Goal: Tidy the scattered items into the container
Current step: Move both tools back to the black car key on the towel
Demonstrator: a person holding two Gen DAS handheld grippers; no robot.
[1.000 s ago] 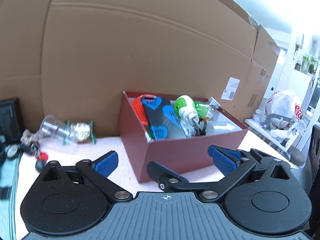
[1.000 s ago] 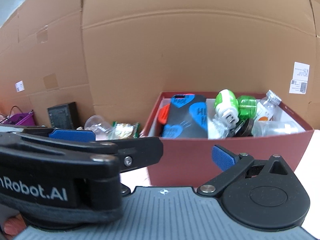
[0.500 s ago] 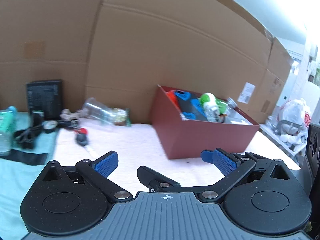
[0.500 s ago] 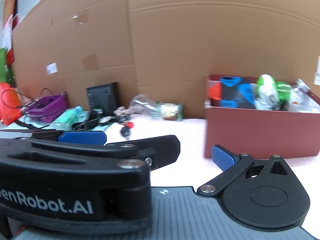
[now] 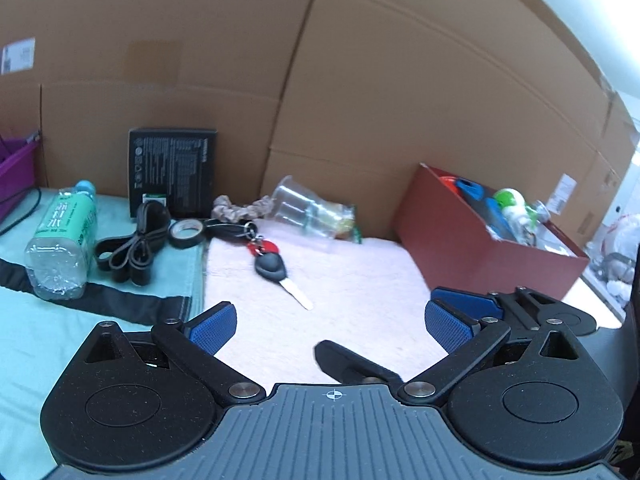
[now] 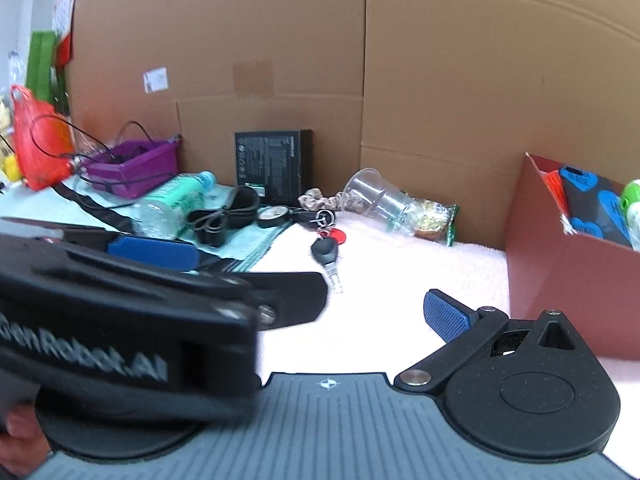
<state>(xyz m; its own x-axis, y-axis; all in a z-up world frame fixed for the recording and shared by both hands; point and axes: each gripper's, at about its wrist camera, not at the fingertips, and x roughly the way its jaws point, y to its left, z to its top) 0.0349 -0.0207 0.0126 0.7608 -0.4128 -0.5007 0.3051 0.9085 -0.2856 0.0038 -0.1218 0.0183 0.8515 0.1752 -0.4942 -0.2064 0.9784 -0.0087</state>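
A dark red box [image 5: 480, 248] holding several items stands at the right on the pink mat; it also shows in the right wrist view [image 6: 560, 280]. A black car key [image 5: 274, 266] with a red tag lies on the mat, also in the right wrist view [image 6: 326, 254]. A clear plastic cup [image 5: 304, 210] lies on its side by a snack packet [image 6: 434, 220]. A scrunchie [image 5: 236, 210], black tape roll [image 5: 186, 234], cable bundle [image 5: 132, 248] and green bottle [image 5: 62, 240] lie at the left. My left gripper [image 5: 328, 326] is open and empty. My right gripper [image 6: 316, 292] is open and empty; the left gripper's body hides its left finger.
A black box [image 5: 172, 172] leans on the cardboard wall [image 5: 360, 80] behind. A purple tray [image 6: 134, 160] with cables and a red bag [image 6: 36, 144] stand at far left. A teal cloth [image 5: 40, 320] covers the left of the table.
Both grippers have swung left and pulled back from the red box. The box has moved to the right edge of both views and the scattered items have come into view.
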